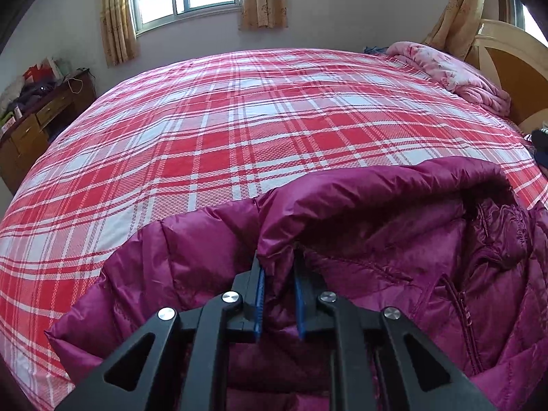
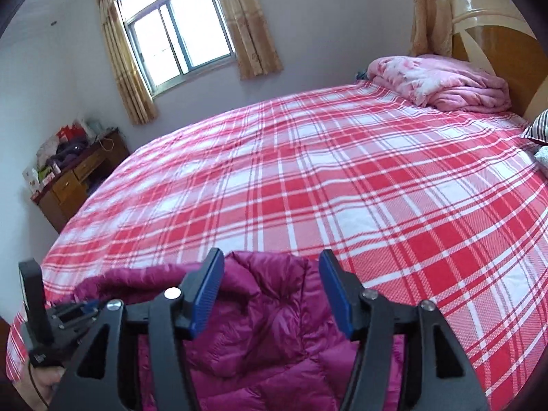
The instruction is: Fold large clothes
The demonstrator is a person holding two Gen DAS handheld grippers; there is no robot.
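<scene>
Magenta quilted puffer jacket (image 1: 376, 239) lies at the near edge of the red-and-white plaid bedsheet (image 1: 239, 130). Left gripper (image 1: 279, 267) has its blue-padded fingers (image 1: 259, 294) pinched on a raised fold of the jacket's hood edge. Right gripper (image 2: 270, 291) hangs over the jacket (image 2: 267, 325) with fingers spread wide, holding nothing. Pink folded blanket (image 2: 441, 82) sits by the wooden headboard (image 2: 496, 51), well apart.
</scene>
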